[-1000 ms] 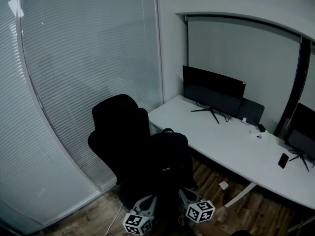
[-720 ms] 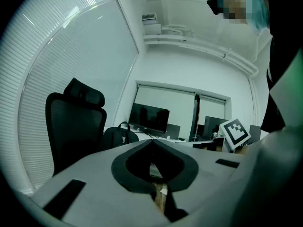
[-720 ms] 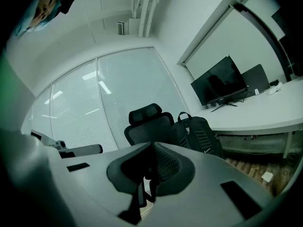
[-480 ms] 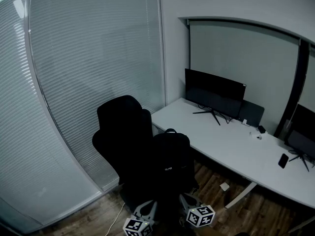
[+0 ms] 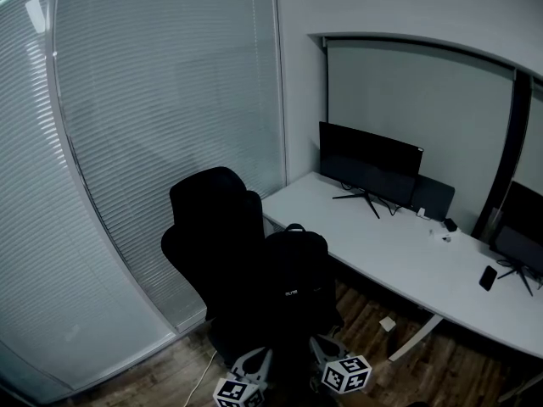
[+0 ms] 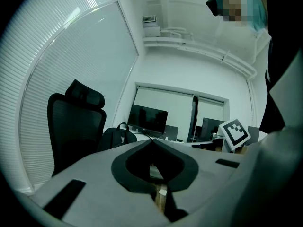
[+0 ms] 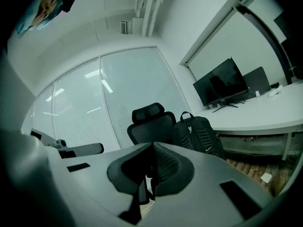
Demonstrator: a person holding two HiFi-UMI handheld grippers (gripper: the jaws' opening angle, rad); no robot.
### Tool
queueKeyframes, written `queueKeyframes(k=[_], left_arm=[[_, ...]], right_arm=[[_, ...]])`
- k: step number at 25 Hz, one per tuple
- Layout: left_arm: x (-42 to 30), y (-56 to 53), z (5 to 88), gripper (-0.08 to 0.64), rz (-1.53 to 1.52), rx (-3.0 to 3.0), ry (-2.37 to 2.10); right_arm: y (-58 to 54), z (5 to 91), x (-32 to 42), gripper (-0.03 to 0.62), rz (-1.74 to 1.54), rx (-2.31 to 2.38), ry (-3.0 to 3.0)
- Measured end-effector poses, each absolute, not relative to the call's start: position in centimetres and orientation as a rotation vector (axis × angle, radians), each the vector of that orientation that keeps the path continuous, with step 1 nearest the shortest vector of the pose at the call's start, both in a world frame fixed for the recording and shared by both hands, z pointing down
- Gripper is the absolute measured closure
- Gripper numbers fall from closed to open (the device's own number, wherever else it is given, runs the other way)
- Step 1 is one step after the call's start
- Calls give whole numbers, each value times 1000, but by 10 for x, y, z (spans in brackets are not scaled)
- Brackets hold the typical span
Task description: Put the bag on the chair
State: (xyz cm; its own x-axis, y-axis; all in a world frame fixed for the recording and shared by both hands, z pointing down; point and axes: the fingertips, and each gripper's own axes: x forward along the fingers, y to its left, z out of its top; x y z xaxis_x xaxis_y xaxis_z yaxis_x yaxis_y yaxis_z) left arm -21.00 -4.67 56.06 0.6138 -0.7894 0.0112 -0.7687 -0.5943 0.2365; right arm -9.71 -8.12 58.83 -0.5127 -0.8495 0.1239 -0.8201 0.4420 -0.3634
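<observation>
A black backpack (image 5: pixel 293 270) stands upright on the seat of a black office chair (image 5: pixel 212 219), leaning against its backrest. Both grippers hang low at the bottom of the head view, just in front of the bag and apart from it. My left gripper (image 5: pixel 256 356) is shut with nothing in it, and so is my right gripper (image 5: pixel 319 342). In the left gripper view, the chair (image 6: pixel 75 126) and the bag (image 6: pixel 116 137) show beyond the jaws, which are pressed together. The right gripper view shows the chair (image 7: pixel 149 124) and the bag (image 7: pixel 199 134) ahead of its jaws, which meet at their tips.
A long white desk (image 5: pixel 399 253) runs to the right of the chair, with a dark monitor (image 5: pixel 369 161), a phone (image 5: pixel 488 276) and small items on it. A blind-covered glass wall (image 5: pixel 153 142) stands behind and left of the chair. The floor is wooden.
The head view has shifted slightly, and both grippers sit a little lower in the frame. The bag and the chair have not moved.
</observation>
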Motion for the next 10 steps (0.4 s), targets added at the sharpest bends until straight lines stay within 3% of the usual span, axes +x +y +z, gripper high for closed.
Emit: queueKeyframes(k=[10], left_arm=[[-206,-37,551,541,-117,2623,-1288]], right_arm=[[-75,574,-92,548,-591,-1489,2600]])
